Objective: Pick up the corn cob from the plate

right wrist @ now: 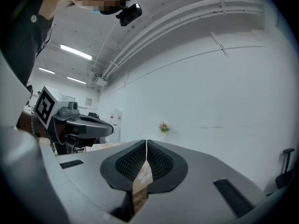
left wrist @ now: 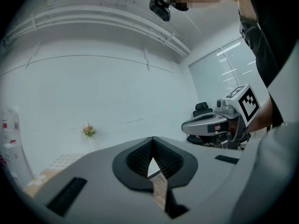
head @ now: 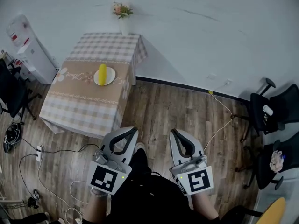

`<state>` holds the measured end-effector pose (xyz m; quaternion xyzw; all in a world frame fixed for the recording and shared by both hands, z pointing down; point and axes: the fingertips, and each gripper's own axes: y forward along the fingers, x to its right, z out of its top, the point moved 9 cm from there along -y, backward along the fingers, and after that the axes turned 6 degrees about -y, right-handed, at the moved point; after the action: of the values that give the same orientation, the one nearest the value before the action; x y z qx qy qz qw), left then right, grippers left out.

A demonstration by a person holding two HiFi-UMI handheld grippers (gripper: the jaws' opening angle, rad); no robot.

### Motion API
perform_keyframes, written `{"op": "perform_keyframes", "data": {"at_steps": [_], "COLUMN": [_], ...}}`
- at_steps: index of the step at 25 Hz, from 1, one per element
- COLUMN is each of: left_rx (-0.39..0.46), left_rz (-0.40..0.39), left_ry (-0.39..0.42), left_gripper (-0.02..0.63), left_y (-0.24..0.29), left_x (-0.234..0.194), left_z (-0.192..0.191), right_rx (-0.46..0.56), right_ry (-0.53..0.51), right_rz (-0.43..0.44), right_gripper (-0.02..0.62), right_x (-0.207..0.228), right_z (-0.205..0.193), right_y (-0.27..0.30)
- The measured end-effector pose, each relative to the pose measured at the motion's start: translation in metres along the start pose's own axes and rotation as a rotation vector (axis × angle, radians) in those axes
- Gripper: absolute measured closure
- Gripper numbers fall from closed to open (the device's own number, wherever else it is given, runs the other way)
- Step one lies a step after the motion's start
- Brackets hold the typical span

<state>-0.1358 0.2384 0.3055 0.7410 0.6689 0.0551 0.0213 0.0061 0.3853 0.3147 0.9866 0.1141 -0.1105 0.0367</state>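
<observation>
A yellow corn cob (head: 102, 73) lies on a white plate (head: 110, 79) in the middle of a table with a checked cloth (head: 88, 108), far ahead in the head view. My left gripper (head: 133, 130) and right gripper (head: 174, 132) are held low and side by side over the wooden floor, well short of the table. Both are shut, jaws touching at the tips with nothing between them. In the left gripper view the left gripper (left wrist: 152, 139) points at the wall; the right gripper (right wrist: 146, 142) does the same in its own view. The corn does not show in either gripper view.
A vase of flowers (head: 122, 13) stands at the table's far edge. A water dispenser (head: 25, 48) is at the left wall, black office chairs (head: 275, 111) at the right. Cables and a power strip (head: 39, 153) lie on the floor at the left.
</observation>
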Motion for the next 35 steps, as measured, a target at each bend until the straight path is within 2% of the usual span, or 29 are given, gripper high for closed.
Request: {"op": "perform_keyframes", "data": {"at_steps": [14, 23, 30, 35], "left_rx": [-0.012, 0.0, -0.015, -0.021], "left_rz": [-0.004, 0.039, 0.113, 0.181], "left_ry": [-0.042, -0.058, -0.079, -0.103], "left_gripper": [0.594, 0.594, 0.594, 0.594], "left_y": [0.088, 0.128, 0.133, 0.121], "left_x": [-0.1, -0.167, -0.21, -0.225], "left_z": [0.003, 0.0, -0.009, -0.016], "right_rx": [-0.032, -0.033, -0.033, -0.034], "right_ry": [-0.007, -0.026, -0.034, -0.043], "right_rz": [0.018, 0.071, 0.121, 0.186], "right_gripper": [0.552, 0.552, 0.552, 0.552], "right_x": [0.048, 0.067, 0.068, 0.058], "right_z": [-0.002, -0.001, -0.001, 0.0], "right_y": [0.119, 0.204, 0.255, 0.277]}}
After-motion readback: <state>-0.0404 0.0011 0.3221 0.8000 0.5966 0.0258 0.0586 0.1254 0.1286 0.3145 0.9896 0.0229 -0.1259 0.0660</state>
